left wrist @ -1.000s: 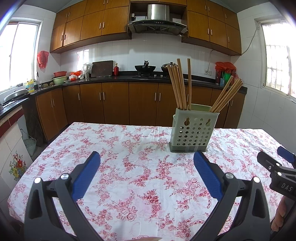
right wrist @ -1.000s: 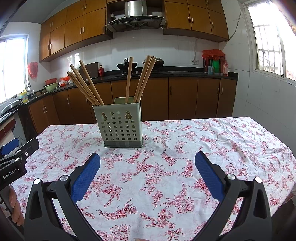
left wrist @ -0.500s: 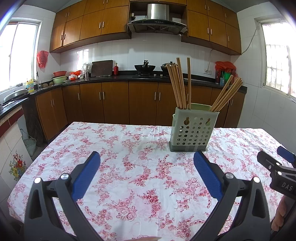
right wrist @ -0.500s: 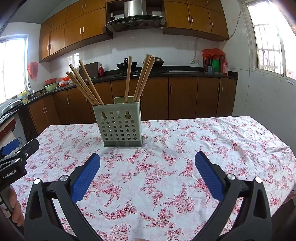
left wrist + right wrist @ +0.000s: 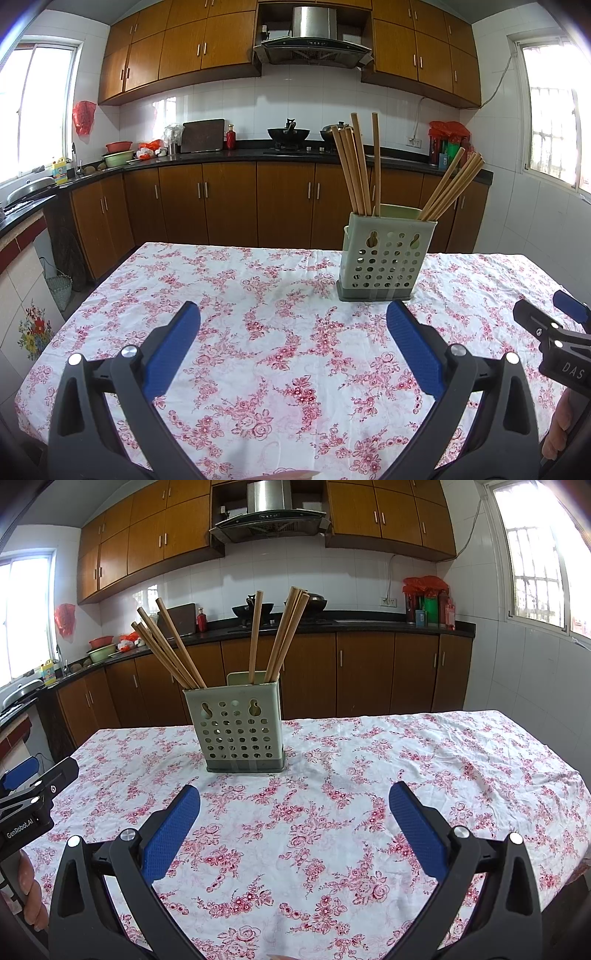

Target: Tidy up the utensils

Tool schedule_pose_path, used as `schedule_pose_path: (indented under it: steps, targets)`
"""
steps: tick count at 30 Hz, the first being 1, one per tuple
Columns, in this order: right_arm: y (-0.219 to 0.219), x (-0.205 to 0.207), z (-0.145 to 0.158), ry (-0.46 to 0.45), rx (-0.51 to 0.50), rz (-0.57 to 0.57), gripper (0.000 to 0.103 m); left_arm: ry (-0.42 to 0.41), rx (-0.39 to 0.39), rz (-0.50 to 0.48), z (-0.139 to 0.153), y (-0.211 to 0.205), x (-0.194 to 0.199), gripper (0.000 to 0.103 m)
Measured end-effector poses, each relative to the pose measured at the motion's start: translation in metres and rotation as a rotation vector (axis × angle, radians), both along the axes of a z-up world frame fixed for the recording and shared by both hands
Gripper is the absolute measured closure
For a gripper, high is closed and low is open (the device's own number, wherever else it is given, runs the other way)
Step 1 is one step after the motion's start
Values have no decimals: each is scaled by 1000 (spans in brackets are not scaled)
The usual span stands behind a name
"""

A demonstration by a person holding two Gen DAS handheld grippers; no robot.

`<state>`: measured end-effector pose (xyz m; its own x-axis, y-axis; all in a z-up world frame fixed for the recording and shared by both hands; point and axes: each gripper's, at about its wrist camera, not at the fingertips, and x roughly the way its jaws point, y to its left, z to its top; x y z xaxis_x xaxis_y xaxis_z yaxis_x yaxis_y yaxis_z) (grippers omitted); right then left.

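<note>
Standing on the floral tablecloth [image 5: 258, 332], the perforated chopstick holder [image 5: 242, 725] with its upward-fanned wooden chopsticks [image 5: 280, 635] is seen ahead-left of the wide-spread, empty right gripper [image 5: 294, 805] and ahead-right of the equally wide, empty left gripper [image 5: 293, 325], neither judged clearly nearer.

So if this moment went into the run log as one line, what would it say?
left gripper: open, empty | right gripper: open, empty | chopsticks: standing in holder | holder: upright on tablecloth | contact: none
</note>
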<state>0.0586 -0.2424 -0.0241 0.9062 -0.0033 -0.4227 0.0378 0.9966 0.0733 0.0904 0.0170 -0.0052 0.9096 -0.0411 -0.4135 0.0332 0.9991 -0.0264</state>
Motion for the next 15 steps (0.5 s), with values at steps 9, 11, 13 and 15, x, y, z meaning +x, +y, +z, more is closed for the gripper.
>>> schedule_pose_path:
  steps: [9,11,13,15]
  targets:
    - [0,0,0,1,1,-1,2,1,1,0,-1,0,1,4]
    - [0,0,-1,1,1,-1,2,2,1,0,-1,0,1,4]
    - [0,0,-1,1,1,-1,2,3,1,-2,-2,0,1,4]
    - [0,0,-1,1,1,0,2,3,2,0,-2,0,1,4]
